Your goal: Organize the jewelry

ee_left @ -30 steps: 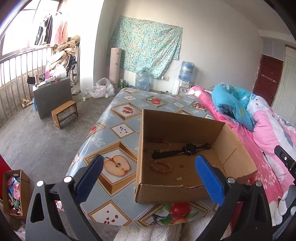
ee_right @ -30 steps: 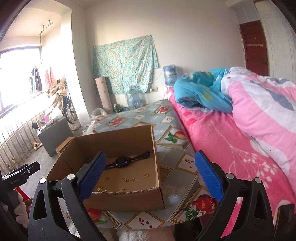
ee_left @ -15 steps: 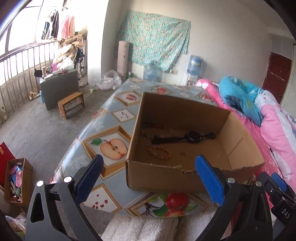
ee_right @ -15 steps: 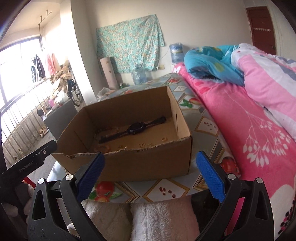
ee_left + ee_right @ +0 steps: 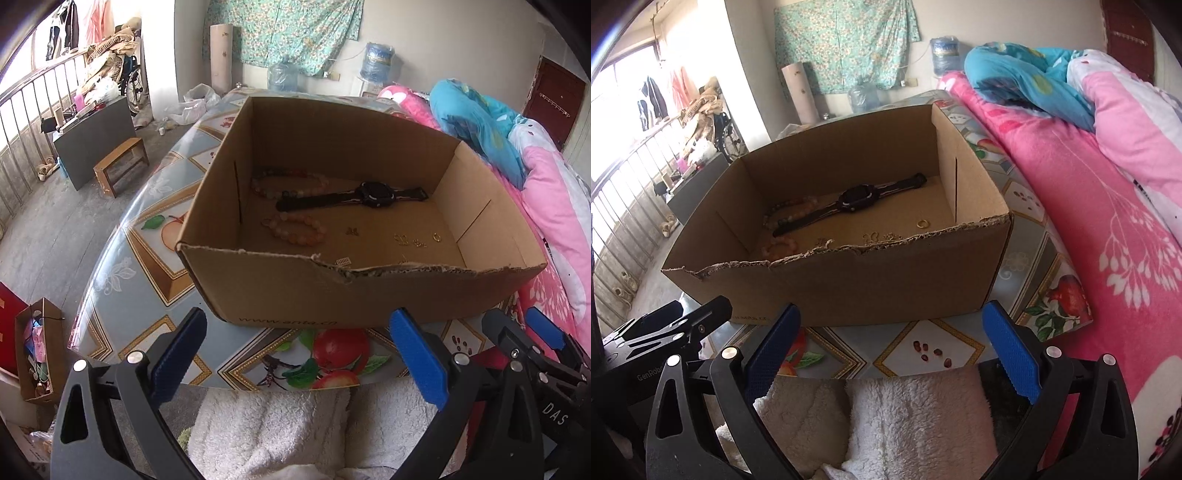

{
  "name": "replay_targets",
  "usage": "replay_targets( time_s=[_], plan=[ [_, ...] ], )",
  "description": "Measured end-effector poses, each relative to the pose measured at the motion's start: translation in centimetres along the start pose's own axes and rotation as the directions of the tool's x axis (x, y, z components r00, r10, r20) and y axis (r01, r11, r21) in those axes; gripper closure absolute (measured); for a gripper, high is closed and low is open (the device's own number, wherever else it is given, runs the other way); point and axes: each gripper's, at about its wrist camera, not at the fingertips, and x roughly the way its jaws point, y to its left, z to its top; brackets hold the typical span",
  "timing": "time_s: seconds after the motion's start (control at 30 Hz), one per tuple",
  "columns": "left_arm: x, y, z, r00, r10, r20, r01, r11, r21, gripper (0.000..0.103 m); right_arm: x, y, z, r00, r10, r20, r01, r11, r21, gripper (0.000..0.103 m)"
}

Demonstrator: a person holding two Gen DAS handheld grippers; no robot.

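Compared with a second ago, both cameras sit lower and closer: the cardboard box (image 5: 354, 295) now fills far more of each view, and its torn near rim hides part of the floor inside. Nothing in the box has shifted.

The left claw (image 5: 299, 354) hovers low before the near edge of the fruit-patterned surface (image 5: 147, 236), level and pointing at the box's near wall, its blue pads spread wide and holding nothing. Inside the box, toward the left wall, lies a long beaded necklace (image 5: 288, 184) near the far side, with a pink bead bracelet (image 5: 295, 230) closer to the near rim. A black watch (image 5: 373, 194) stretches across the middle, its strap end overlapping the necklace. Small gold earrings (image 5: 406, 240) and a gold ring (image 5: 437, 237) lie toward the right wall.

The right claw (image 5: 892, 345) hangs just beside the left one at the same near edge, likewise spread wide and empty, aimed at the box's near right corner. A pink blanket (image 5: 1089, 192) covers the bed along the surface's right edge
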Motion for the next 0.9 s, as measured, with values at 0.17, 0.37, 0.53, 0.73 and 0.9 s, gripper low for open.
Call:
replay_targets(
  time_s=[0.17,0.37,0.53,0.73,0.9],
  plan=[
    [0.41,-0.37,0.15,1.0,-0.004,-0.027,0.005,1.0,0.01,0.006,0.33,-0.04,0.31,1.0,-0.016,-0.015,0.015,1.0,-0.011,0.008],
    [0.35,-0.41,0.47,1.0,0.007,-0.029,-0.007,1.0,0.0,0.006,0.48,0.08,0.56,1.0,-0.022,-0.017,0.022,1.0,-0.019,0.008],
    [0.28,-0.36,0.49,0.999,0.015,-0.03,-0.015,1.0,0.001,0.006,0.46,0.26,0.69,1.0,-0.02,-0.014,0.02,0.999,-0.026,0.008],
    [0.35,-0.21,0.54,0.999,0.013,-0.031,-0.014,1.0,-0.006,0.006,0.5,0.27,0.77,1.0,-0.025,-0.013,0.024,0.999,-0.036,0.008],
    [0.36,-0.23,0.55,1.0,0.013,-0.028,-0.013,1.0,-0.006,0.006,0.56,0.19,0.92,1.0,-0.028,-0.013,0.027,0.999,-0.035,0.008]
  ],
)
